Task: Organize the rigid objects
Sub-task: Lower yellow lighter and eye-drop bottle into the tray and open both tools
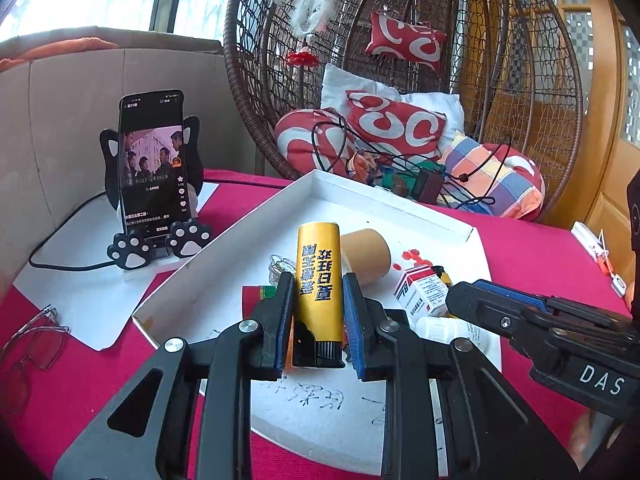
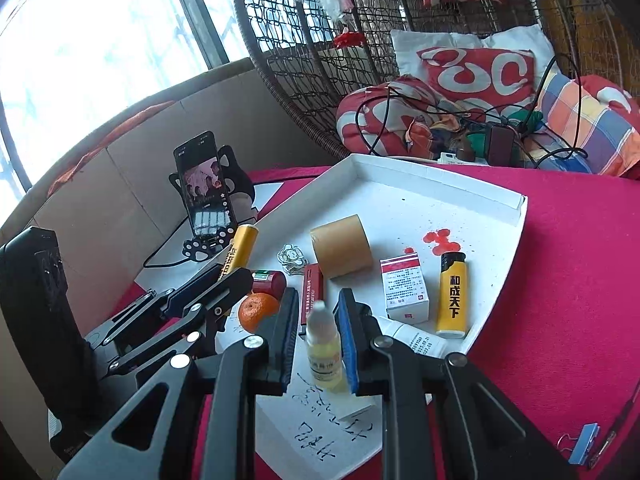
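Clamping a yellow lighter (image 1: 319,280) at lower centre of its view, the left gripper (image 1: 318,280) holds it above the white tray (image 1: 384,196). The right gripper (image 2: 318,306) pinches a small dropper bottle (image 2: 323,344) between its pads, low over the tray's near edge. Inside the tray lie a tape roll (image 2: 342,246), a medicine box (image 2: 404,286), a second yellow lighter (image 2: 452,294) and a mandarin (image 2: 256,312).

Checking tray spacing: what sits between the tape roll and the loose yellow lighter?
Right wrist view: a red-and-white medicine box stands between tape roll and yellow lighter.
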